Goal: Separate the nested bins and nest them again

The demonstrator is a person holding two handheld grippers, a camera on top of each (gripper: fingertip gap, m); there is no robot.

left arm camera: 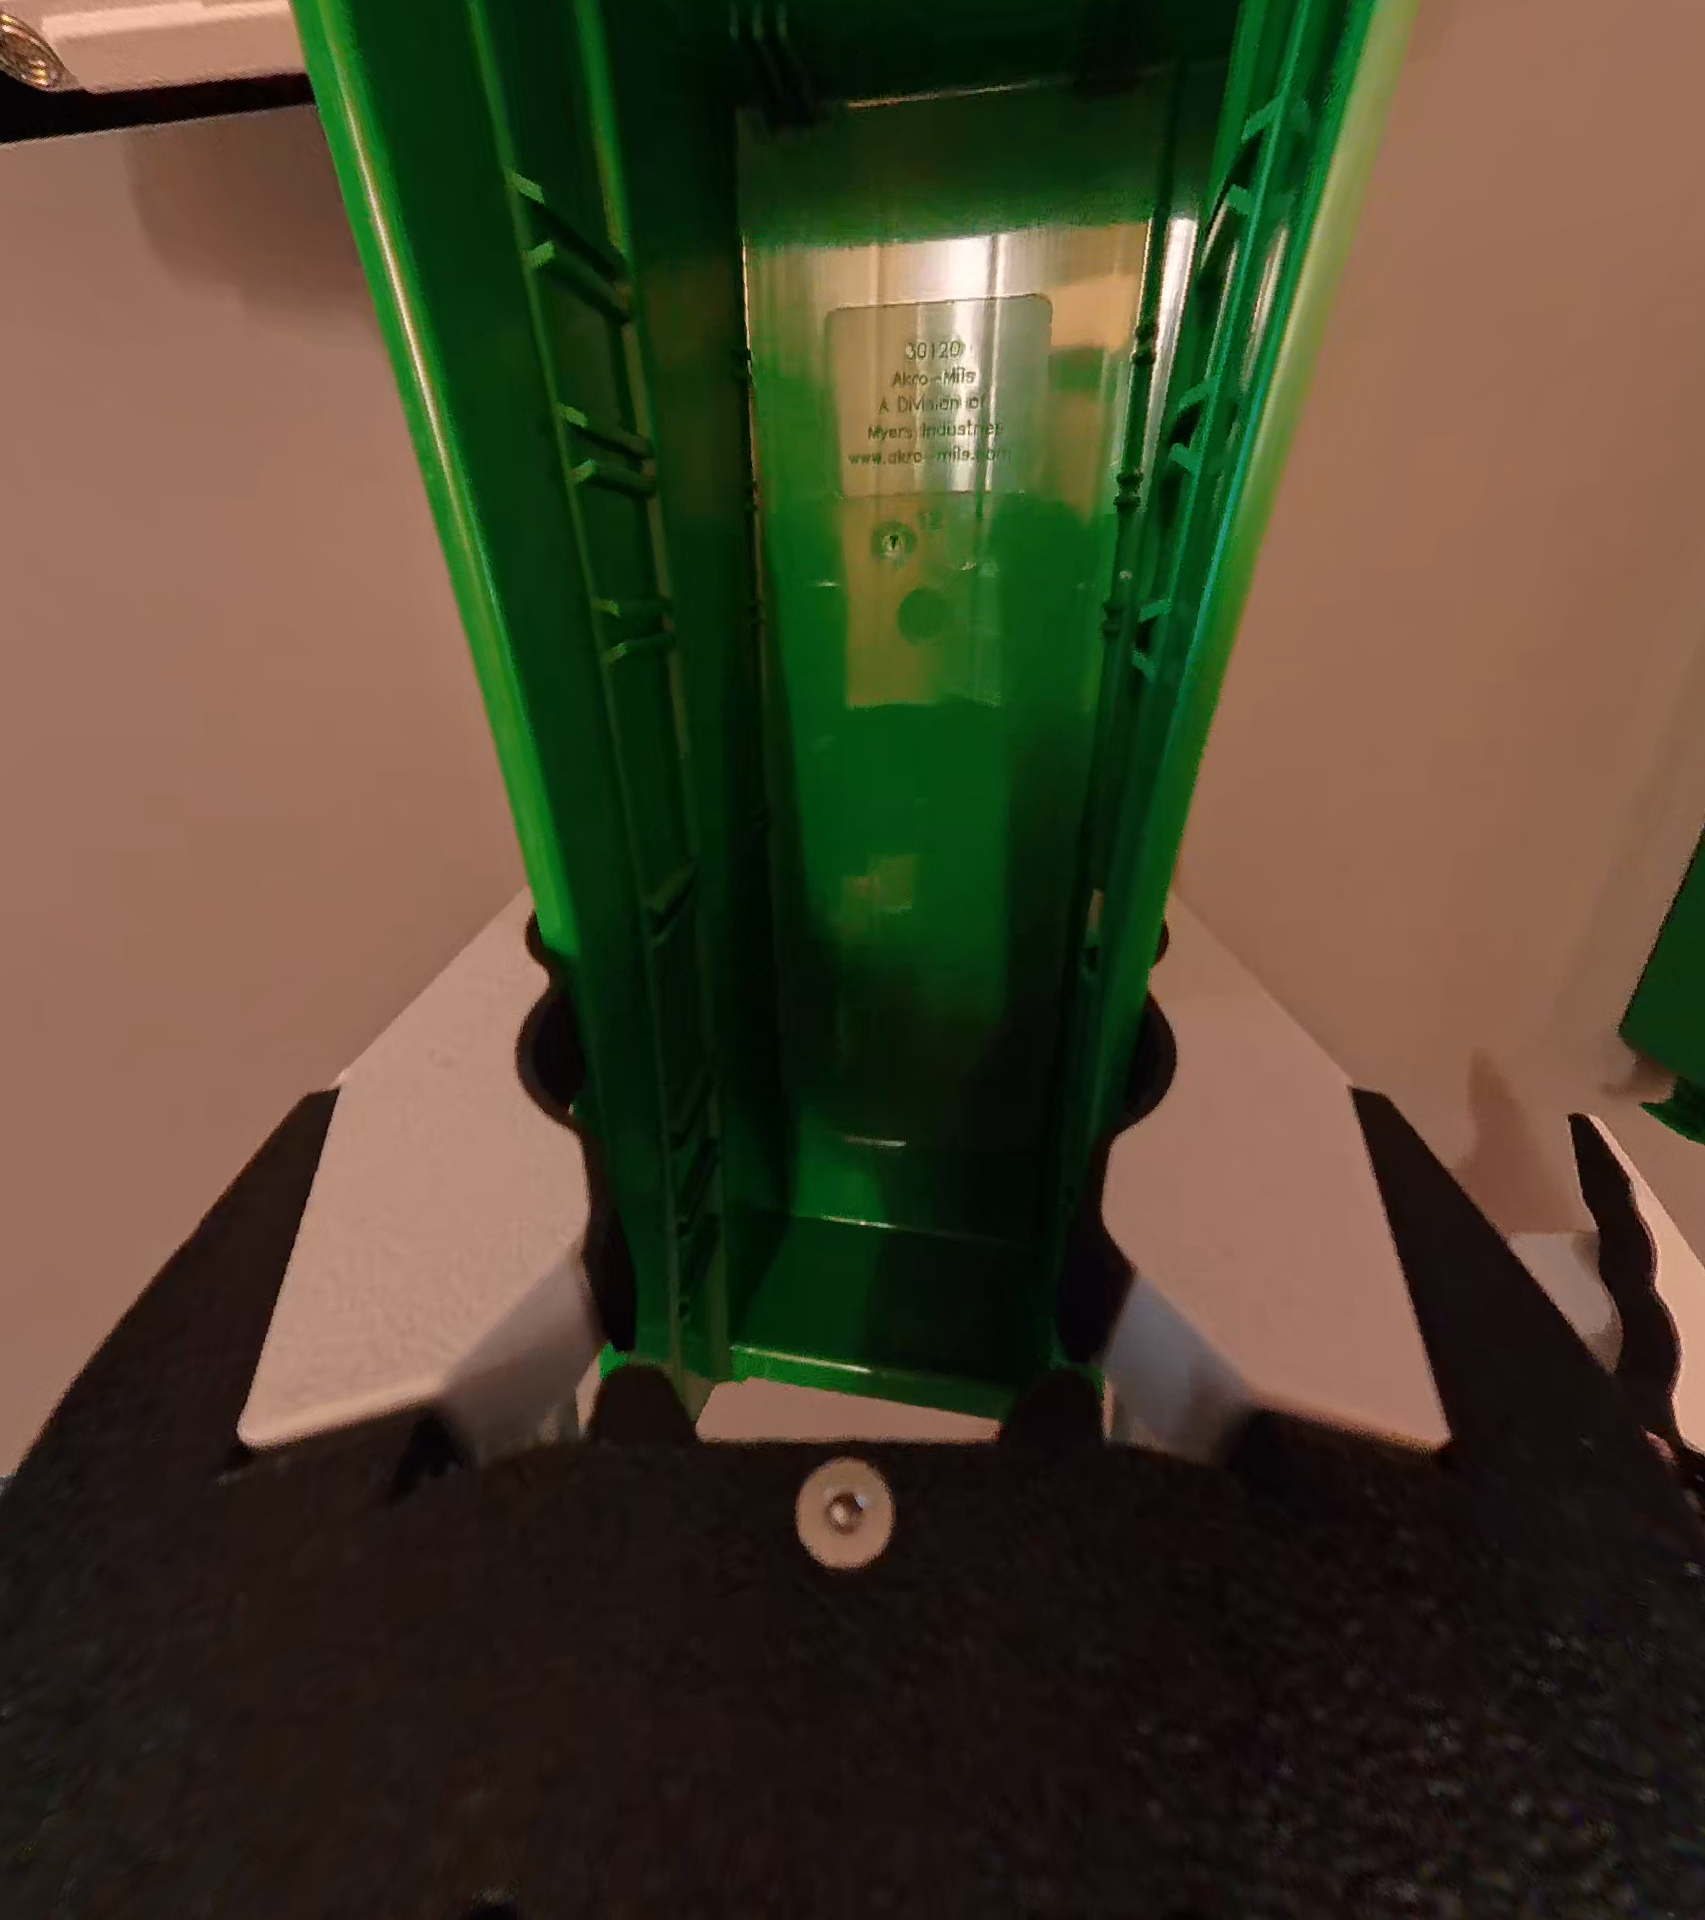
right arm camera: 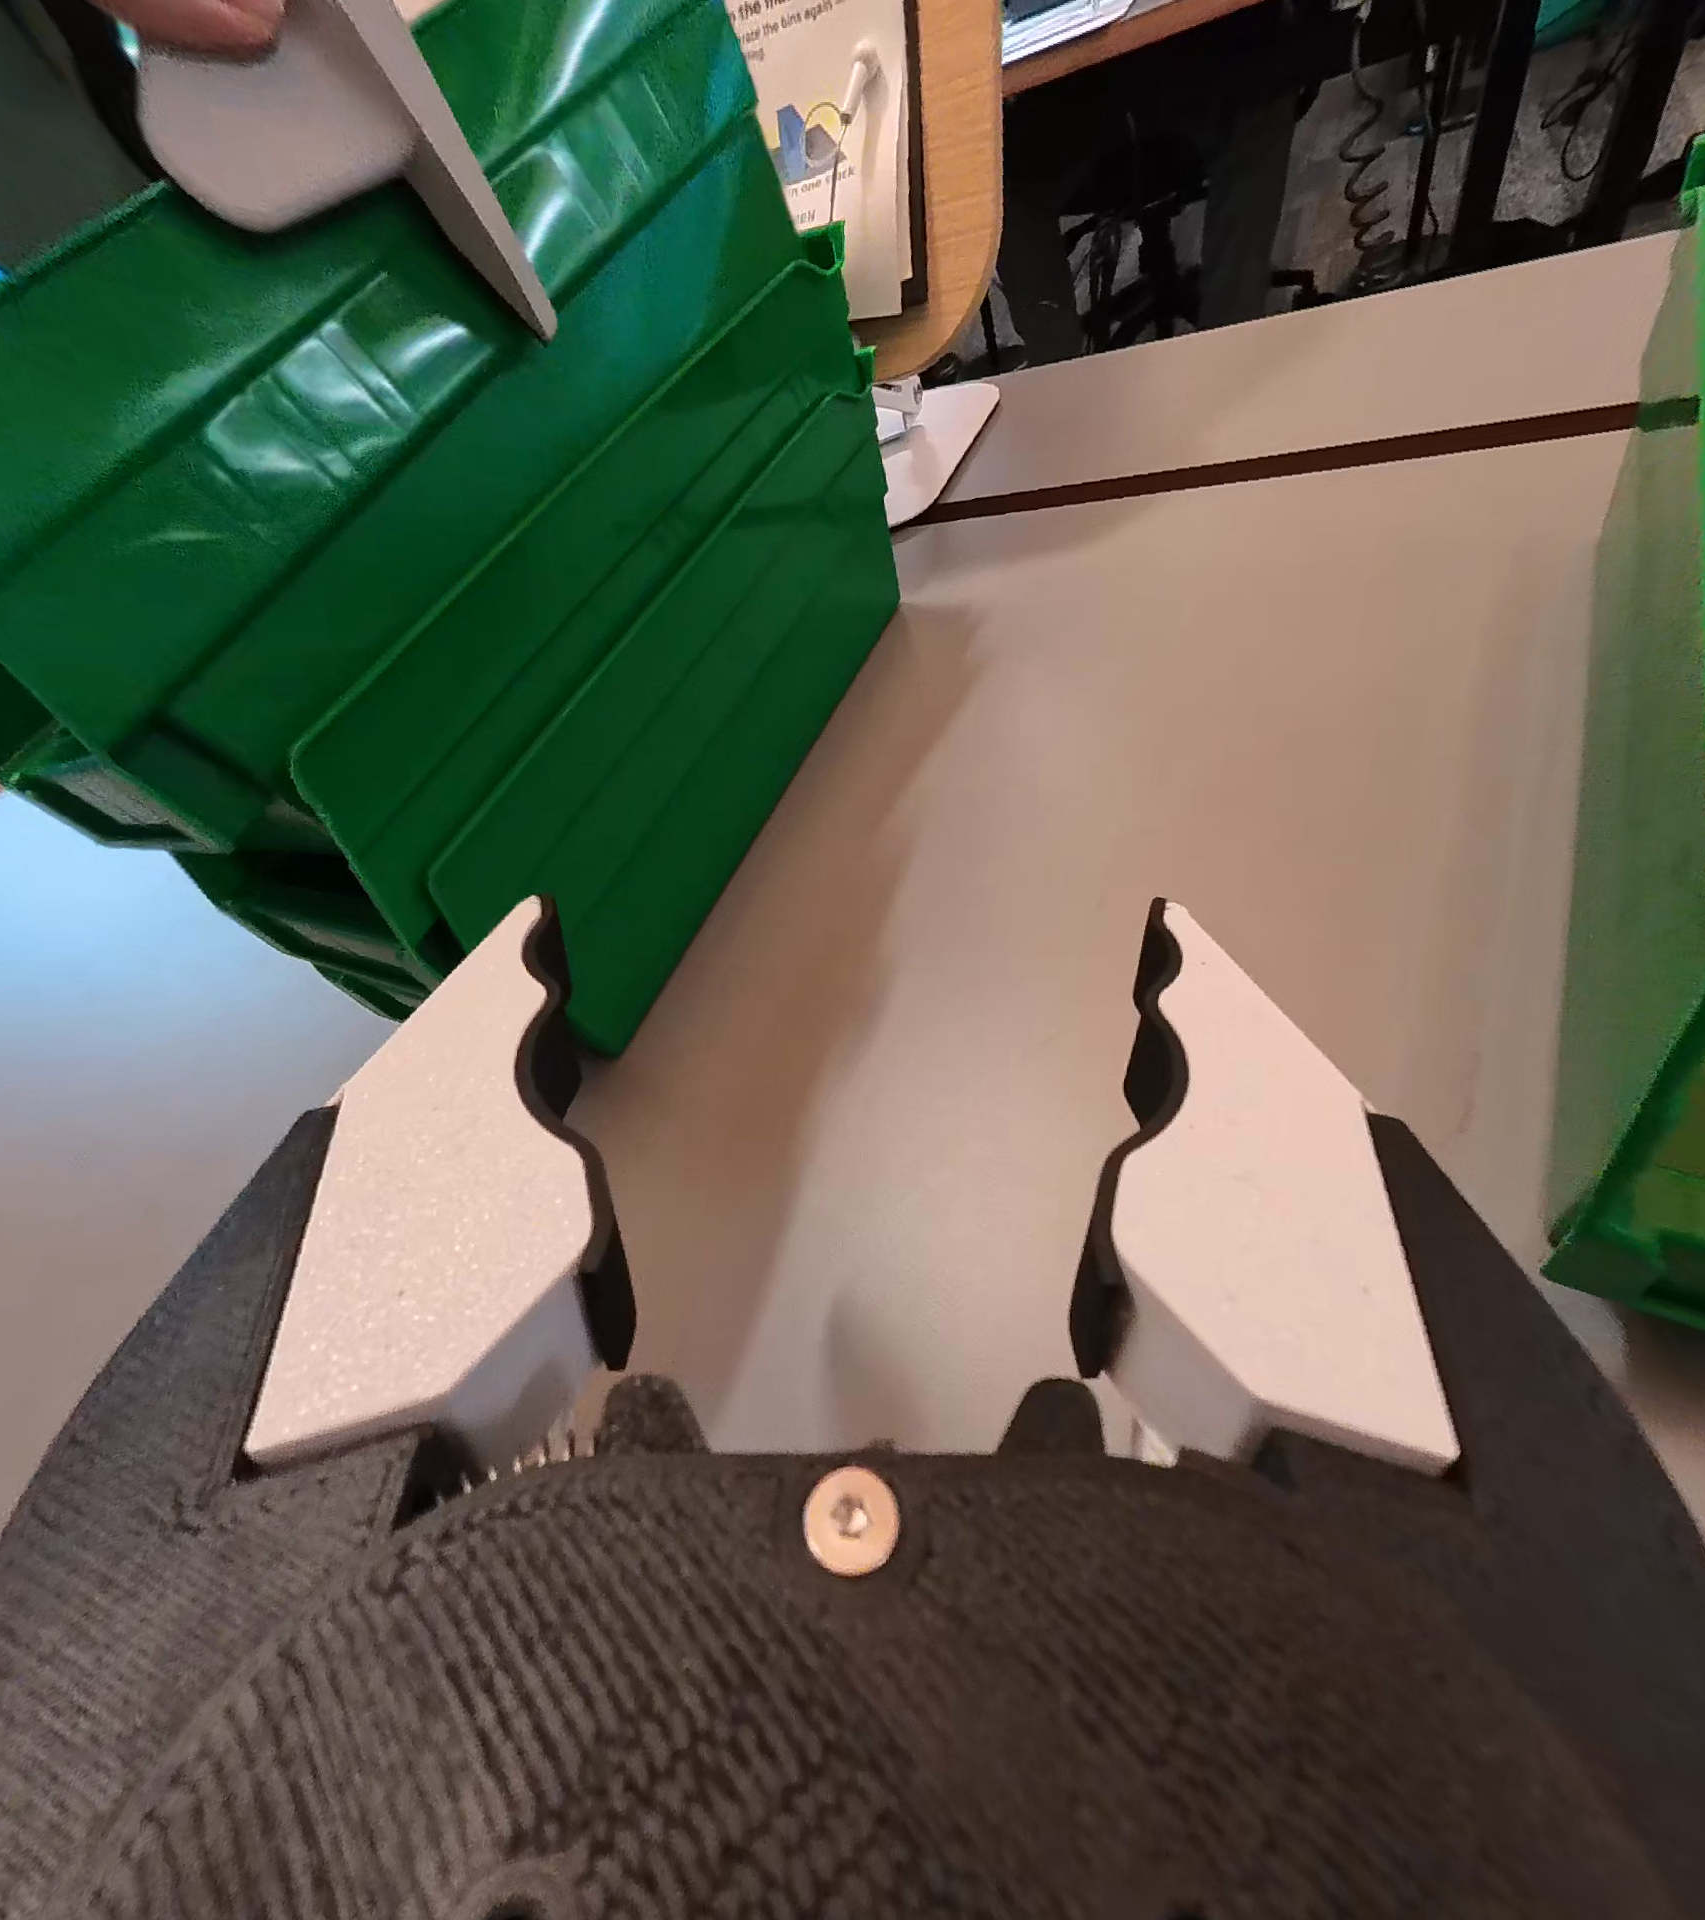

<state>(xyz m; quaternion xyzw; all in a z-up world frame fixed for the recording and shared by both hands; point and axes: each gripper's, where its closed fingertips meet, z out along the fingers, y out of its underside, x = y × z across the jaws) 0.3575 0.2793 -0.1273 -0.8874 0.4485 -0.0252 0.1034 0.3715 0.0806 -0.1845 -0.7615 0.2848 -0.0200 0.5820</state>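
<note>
The left tongs (left arm camera: 848,1039) clamped the top green bin (left arm camera: 931,727) of the tilted nested stack (right arm camera: 536,644) near the worktop's (right arm camera: 1087,727) left edge, while the right tongs (right arm camera: 853,1049), wide and empty, should probably pin the lower bins so one lifts free.

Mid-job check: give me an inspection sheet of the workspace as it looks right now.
Surface: pale grey table, a dark seam crossing its far part.
Job's things: tilted stack of green bins at left; top bin gripped; single green bin at right.
Clutter: white stand base and printed sheet behind the stack.
Grippers: left hand-held gripper shut on the top bin's sides; right hand-held gripper open, empty, over bare table.
Cables: coiled cords beyond the table.
Surroundings: desks and equipment at the back, unclear.
</note>
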